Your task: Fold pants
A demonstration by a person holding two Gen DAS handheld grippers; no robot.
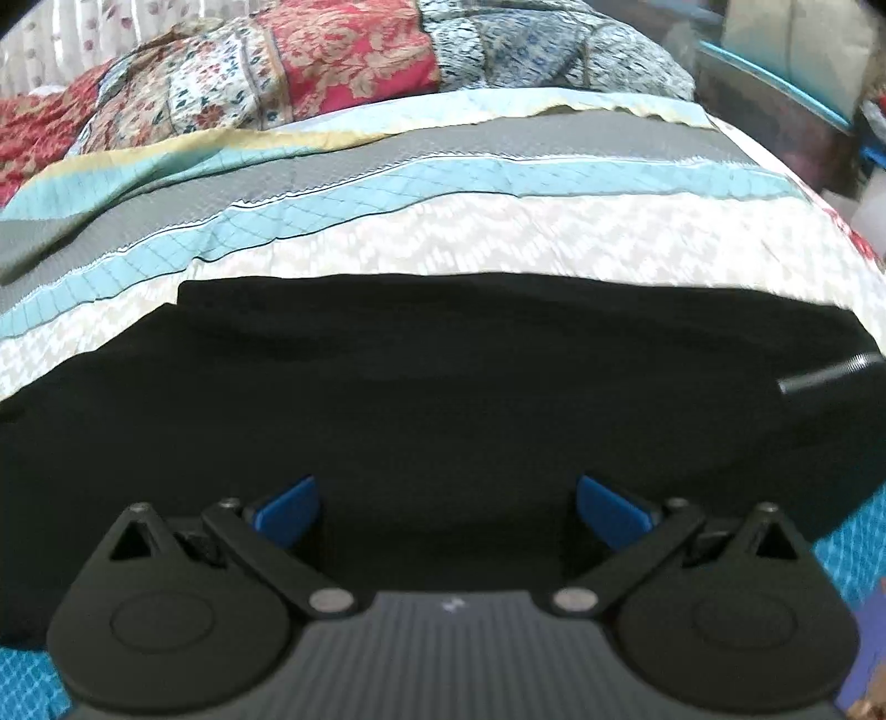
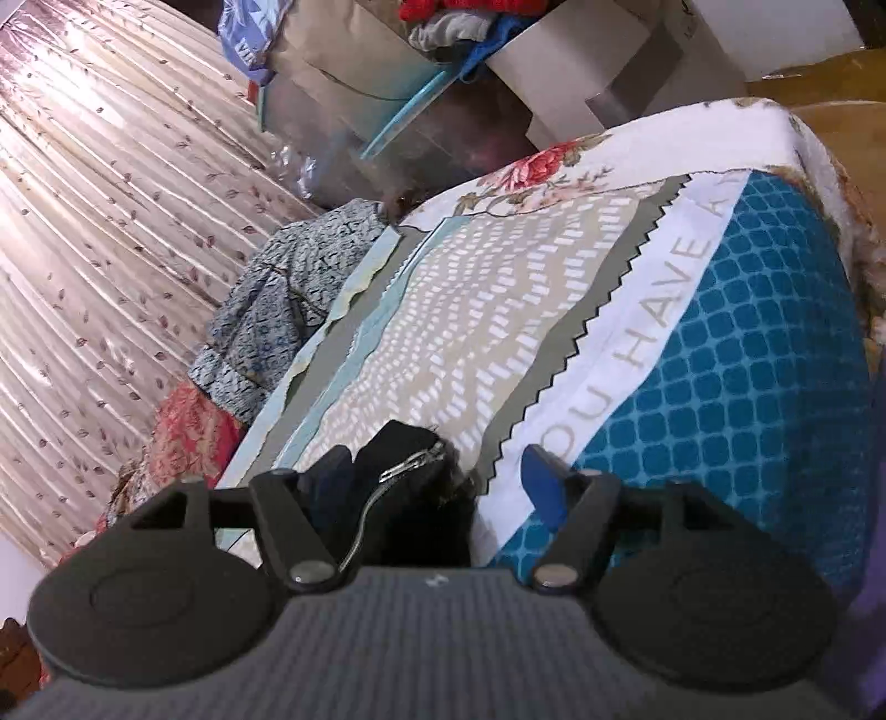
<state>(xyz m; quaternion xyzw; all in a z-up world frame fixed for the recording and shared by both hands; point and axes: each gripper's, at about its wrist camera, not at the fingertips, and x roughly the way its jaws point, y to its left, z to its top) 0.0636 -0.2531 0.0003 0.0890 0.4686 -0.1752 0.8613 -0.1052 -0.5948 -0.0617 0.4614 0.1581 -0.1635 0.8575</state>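
In the left wrist view, a red flowery quilt (image 1: 343, 61) is seen bunched at the top left, w/ a blue-grey patterned cloth (image 1: 554, 44) next to it on the right. Below them a bed cover (image 1: 498, 232) is spread, w/ grey, light blue & beige stripes. The black pants (image 1: 443, 387) are laid flat across the middle of the bed cover, from the left edge to the right edge of the pic, w/ one layer folded on top. The left gripper (image 1: 446, 507) is held low over the near part of the pants; its blue pads (image 1: 288, 507) are set wide apart & nothing is pinched between them. A dark ribbed rod (image 1: 830, 376) is seen at the far right; what it is can't be told. In the right wrist view, a pale curtain (image 2: 111, 249) w/ small leaves is seen on the left. Next, a bit of the pants (image 2: 410, 476) w/ a silver zipper (image 2: 410, 462) is bunched up by the left finger of the right gripper (image 2: 437, 471). The jaws are held wide & the cloth isn't squeezed, tho the left pad is partly hidden by it. The right pad (image 2: 540, 473) is kept apart, over a white strip w/ grey letters (image 2: 653, 332). A blue squared patch (image 2: 747, 360) is seen at the right.
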